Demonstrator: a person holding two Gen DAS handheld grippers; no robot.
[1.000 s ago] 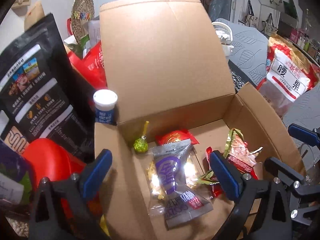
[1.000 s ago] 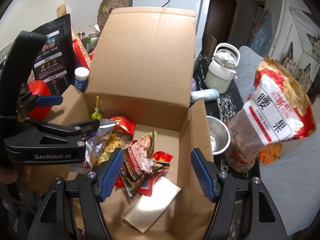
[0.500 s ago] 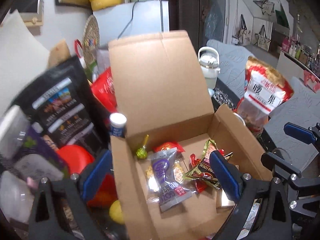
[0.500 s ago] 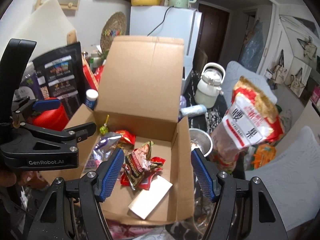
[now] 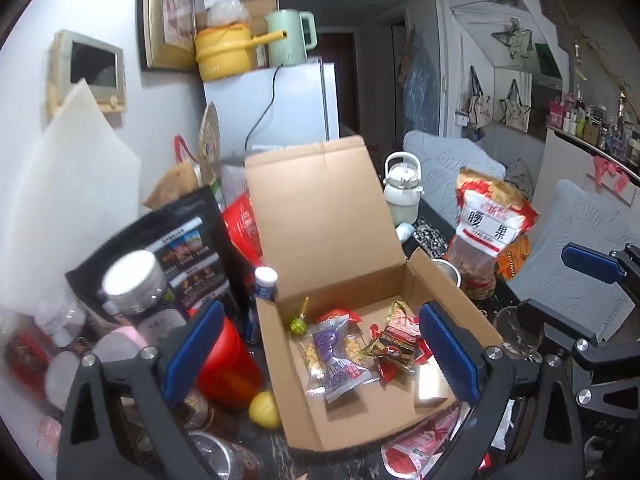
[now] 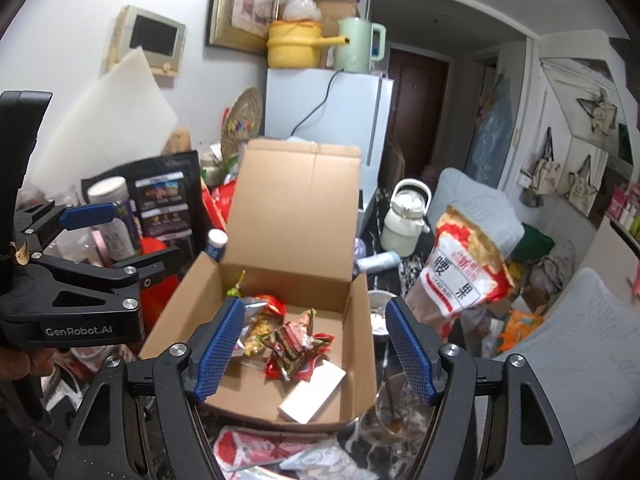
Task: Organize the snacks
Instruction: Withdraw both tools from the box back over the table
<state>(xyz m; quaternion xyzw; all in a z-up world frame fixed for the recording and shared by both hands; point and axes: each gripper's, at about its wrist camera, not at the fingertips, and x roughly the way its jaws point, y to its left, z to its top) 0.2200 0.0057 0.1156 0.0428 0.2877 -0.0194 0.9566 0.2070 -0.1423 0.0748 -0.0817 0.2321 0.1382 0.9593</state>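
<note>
An open cardboard box (image 5: 432,276) (image 6: 362,316) stands on a cluttered table with its lid up. Inside lie a purple-and-silver snack bag (image 5: 334,354), a green lollipop (image 5: 298,325), red and green wrapped snacks (image 5: 394,340) (image 6: 294,346) and a small white packet (image 6: 312,390) (image 5: 430,384). My left gripper (image 5: 320,356) is open and empty, raised above the box's near left side. My right gripper (image 6: 314,350) is open and empty, raised above the box's front.
A large cashew bag (image 5: 488,232) (image 6: 466,276), a white kettle (image 5: 402,188) and a metal bowl (image 6: 378,312) stand right of the box. A black pouch (image 5: 180,252), a red tub (image 5: 228,356), a blue-capped bottle (image 5: 264,284) and jars crowd the left. Red packets (image 6: 256,450) and a glass (image 6: 394,416) lie in front.
Both grippers have pulled up and back from the box, so the box looks smaller and more of the room shows. Both stay open. The snacks in the box have not moved.
</note>
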